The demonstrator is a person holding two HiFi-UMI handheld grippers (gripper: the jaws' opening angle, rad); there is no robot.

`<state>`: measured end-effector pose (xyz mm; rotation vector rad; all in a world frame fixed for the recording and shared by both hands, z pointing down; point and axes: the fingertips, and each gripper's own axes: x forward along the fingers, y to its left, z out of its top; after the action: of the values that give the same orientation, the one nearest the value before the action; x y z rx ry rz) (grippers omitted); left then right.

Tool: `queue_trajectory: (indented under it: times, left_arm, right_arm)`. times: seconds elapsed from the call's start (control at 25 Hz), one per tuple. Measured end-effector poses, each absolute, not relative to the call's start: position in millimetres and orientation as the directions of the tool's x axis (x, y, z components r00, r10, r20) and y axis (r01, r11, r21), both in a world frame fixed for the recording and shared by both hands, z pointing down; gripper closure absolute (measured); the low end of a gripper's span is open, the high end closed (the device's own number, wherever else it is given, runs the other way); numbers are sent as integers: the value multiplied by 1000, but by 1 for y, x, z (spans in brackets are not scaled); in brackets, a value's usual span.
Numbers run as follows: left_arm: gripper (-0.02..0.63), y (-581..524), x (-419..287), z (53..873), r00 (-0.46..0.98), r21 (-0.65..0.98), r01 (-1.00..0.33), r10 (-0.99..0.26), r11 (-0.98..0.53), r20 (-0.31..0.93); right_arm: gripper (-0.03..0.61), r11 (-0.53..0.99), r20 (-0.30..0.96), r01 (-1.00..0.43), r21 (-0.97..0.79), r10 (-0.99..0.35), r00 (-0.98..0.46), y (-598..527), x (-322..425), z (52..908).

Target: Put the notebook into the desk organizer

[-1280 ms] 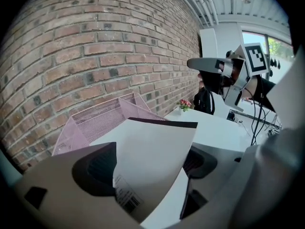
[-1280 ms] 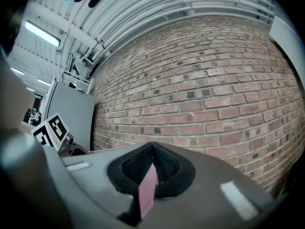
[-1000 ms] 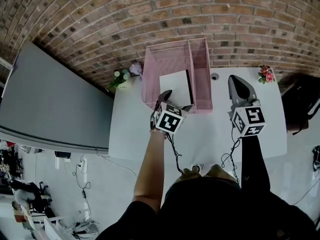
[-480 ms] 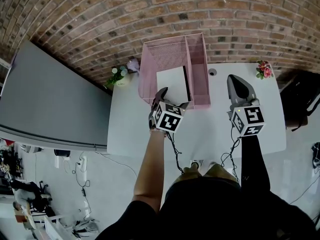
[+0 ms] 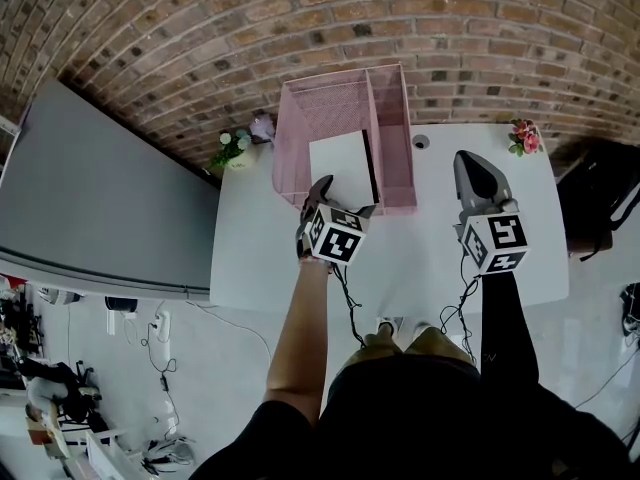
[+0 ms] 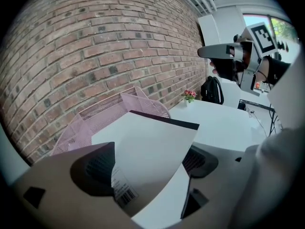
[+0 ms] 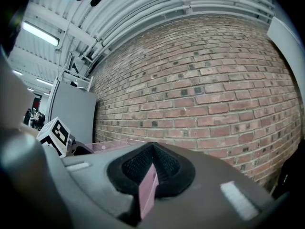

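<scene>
Well, left forearm: reaches forward from the body with a bare arm, wrist about level, and carries the left gripper (image 5: 345, 196) up to the near rim of the pink wire organizer (image 5: 330, 108).
Left gripper grip: its jaws are clamped on the near edge of the notebook (image 6: 143, 147), one pad on each cover (a barcode sticker sits beside the left pad).
Notebook position: held out ahead, tilted up a little, with its far part over the organizer's wider left compartment. I cannot tell whether it touches the mesh.
Notebook handling: probably light and thin, and the covers look smooth, so it may slip or sag when held by one edge. A hold close to the dark spine should be stiffest, and it is not fragile.
Right gripper (image 5: 478, 173): jaws closed together on nothing, parked over the white table (image 5: 430, 248) well to the right of the organizer, pointing at the brick wall (image 5: 200, 28).
Right arm: dark sleeve, stretched forward and idle.
</scene>
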<state>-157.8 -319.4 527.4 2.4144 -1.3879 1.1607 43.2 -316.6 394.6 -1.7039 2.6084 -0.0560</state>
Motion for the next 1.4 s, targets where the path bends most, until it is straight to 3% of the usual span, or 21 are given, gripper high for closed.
queue_trajectory:
  times: [0.8,1.4]
  left_arm:
    - [173,-311,-163,542,154,-433,-713,-725,-552,671]
    - [173,-291,-152,524,166,-390,-774,-754,-499,635]
  right_arm:
    - [578,435,-25,-898,-65,-900,-435,-304,53,395]
    - [578,473,-36,-880,-45,-881,-472,-288,59,386]
